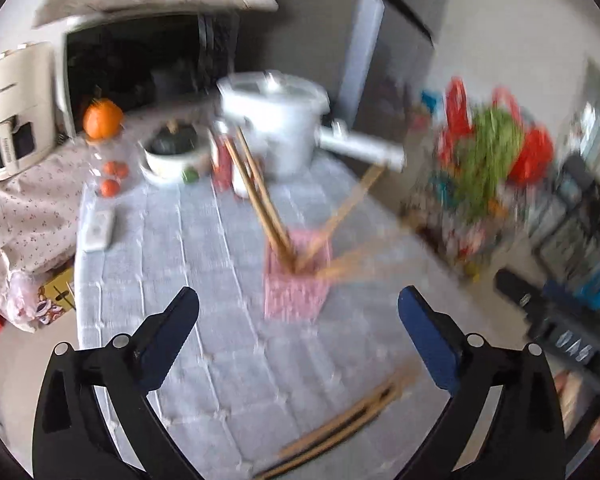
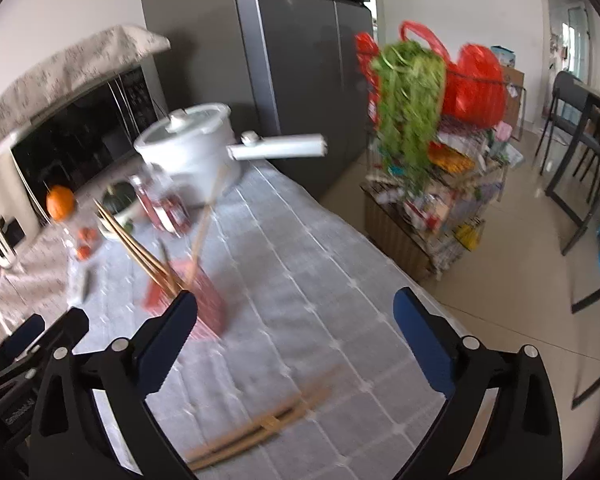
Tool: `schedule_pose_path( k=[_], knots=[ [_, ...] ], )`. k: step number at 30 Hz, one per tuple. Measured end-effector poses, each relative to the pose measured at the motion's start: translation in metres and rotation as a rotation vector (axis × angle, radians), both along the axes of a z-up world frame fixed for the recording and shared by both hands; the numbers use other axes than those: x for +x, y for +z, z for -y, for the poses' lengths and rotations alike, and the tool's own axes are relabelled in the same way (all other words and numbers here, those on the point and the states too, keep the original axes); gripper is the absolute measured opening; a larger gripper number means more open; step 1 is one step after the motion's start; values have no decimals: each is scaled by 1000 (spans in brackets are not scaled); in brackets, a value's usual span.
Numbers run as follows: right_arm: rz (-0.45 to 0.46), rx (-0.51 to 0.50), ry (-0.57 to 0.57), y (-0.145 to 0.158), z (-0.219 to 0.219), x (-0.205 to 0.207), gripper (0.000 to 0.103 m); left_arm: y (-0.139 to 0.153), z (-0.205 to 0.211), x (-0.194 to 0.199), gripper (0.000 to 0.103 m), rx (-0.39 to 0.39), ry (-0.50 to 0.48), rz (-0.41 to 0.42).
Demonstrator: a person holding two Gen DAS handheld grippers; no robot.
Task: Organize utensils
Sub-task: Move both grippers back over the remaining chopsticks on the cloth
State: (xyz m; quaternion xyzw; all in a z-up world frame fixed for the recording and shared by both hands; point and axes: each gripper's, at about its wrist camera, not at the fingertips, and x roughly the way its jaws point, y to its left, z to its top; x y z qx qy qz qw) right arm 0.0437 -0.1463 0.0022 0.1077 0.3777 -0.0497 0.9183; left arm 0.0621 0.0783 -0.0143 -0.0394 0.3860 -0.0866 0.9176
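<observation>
**Loose chopsticks near us, pink holder half-filled**

Both claws are spread wide w/ nothing between the pads: left gripper (image 1: 298, 334), right gripper (image 2: 296, 340). No grip on either side.

Our target, the loose chopsticks (image 1: 342, 426), lies flat on the white tablecloth (image 1: 160, 248), on the near side of the pink holder (image 1: 296, 292) and well apart from it. In the right wrist view the same bundle (image 2: 260, 428) sits low, between the right claw's fingers but not touched.

Handling, as we judge it: thin wooden sticks, light, stiff, prob. a bit slick & apt to roll or fan apart. We'd pinch across the bundle near mid-length so it stays balanced; a grip at one end likely lets the sticks droop or scissor.

Containers: the holder stands upright w/ several chopsticks (image 1: 260, 196) already in it, leaning out at different angles. Beyond the holder, a white lidded pot (image 1: 276, 120); contents hidden. Left of the pot, a bowl (image 1: 172, 156) w/ something dark inside, too blurred to name.
</observation>
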Motion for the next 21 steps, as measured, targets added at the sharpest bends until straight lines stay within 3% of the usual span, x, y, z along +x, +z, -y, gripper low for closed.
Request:
schedule_pose_path(
  k=[4, 7, 9, 12, 13, 17, 21],
  knots=[
    [-120, 104, -33, -49, 36, -24, 96, -45, 20, 7, 96, 70, -109, -192],
    [-221, 197, -135, -92, 68, -41, 96, -69, 40, 10, 96, 90, -184, -271],
    [-334, 300, -237, -123, 95, -45, 96, -81, 52, 13, 96, 96, -209, -303],
    [-399, 575, -307, -149, 125, -50, 96, -97, 71, 20, 96, 81, -241, -346],
    [-410, 624, -337, -156, 133, -53, 96, -102, 80, 23, 96, 75, -255, -357],
    [-428, 692, -388, -164, 145, -56, 96, -116, 115, 31, 94, 99, -296, -349],
    [-451, 734, -394, -171, 150, -58, 96, -129, 148, 41, 77, 150, -333, -339]
  ],
)
